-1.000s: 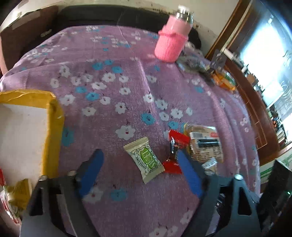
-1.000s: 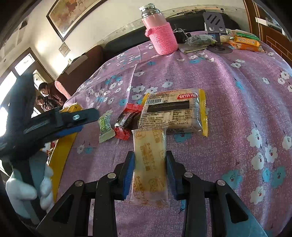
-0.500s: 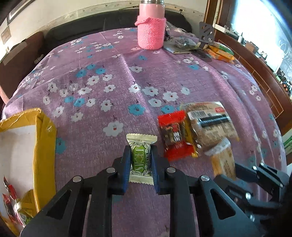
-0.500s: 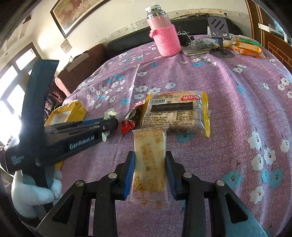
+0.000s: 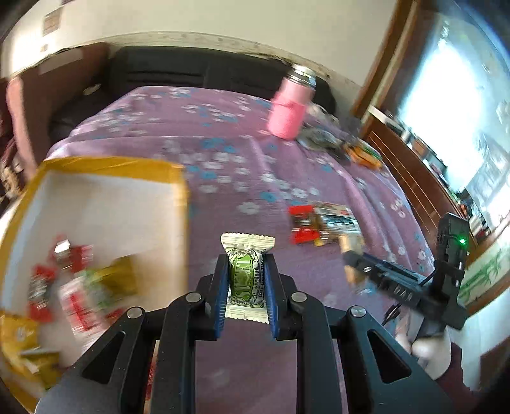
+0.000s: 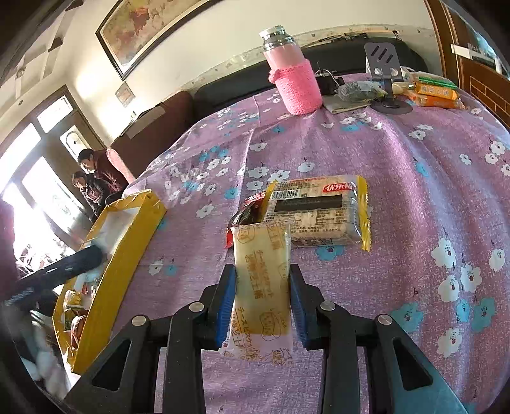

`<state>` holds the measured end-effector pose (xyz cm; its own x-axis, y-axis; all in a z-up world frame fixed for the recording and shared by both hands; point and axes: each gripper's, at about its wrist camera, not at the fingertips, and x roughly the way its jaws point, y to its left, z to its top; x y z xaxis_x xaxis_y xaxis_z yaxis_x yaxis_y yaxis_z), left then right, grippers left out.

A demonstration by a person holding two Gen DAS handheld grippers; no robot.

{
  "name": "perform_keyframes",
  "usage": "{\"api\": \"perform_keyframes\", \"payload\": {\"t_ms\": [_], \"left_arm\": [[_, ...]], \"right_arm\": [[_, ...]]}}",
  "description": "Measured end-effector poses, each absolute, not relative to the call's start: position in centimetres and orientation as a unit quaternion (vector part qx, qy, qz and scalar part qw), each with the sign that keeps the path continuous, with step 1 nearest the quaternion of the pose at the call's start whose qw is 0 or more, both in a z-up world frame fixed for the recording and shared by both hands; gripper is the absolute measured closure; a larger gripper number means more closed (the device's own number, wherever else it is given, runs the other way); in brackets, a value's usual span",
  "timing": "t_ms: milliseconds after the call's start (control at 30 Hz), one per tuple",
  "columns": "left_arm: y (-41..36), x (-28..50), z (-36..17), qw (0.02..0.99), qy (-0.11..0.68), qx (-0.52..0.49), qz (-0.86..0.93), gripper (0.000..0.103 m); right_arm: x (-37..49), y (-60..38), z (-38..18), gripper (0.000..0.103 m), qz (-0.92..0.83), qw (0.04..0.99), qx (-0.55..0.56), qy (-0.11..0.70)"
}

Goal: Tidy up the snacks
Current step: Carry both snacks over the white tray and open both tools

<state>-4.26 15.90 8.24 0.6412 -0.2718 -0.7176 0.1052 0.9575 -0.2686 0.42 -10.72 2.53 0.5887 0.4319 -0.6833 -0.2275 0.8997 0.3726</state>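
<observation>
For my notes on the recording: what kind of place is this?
Probably a home living room: a dark sofa behind the table with a floral purple tablecloth, and a framed painting on the wall.

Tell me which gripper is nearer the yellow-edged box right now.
Left. The left gripper, shut on the green candy, is right beside the yellow-edged box. The right gripper holds the yellow snack pack farther off, over the cloth.

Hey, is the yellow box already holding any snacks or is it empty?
Holding snacks: red and yellow wrappers lie inside the yellow box.
</observation>
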Motion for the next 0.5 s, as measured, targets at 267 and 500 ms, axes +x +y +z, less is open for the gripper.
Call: {"api": "perform_keyframes", "payload": {"t_ms": [267, 500], "left_arm": [[26.6, -6.0, 7.5, 0.896, 0.418, -0.150, -0.022, 0.085], [30.6, -5.1, 6.2, 0.888, 0.424, -0.177, -0.002, 0.085]], "right_arm": [[-0.3, -9.7, 3.8, 0.069, 0.167, 0.899, 0.095, 0.393], [-1.3, -4.0, 6.0, 0.070, 0.229, 0.877, 0.086, 0.413]]}}
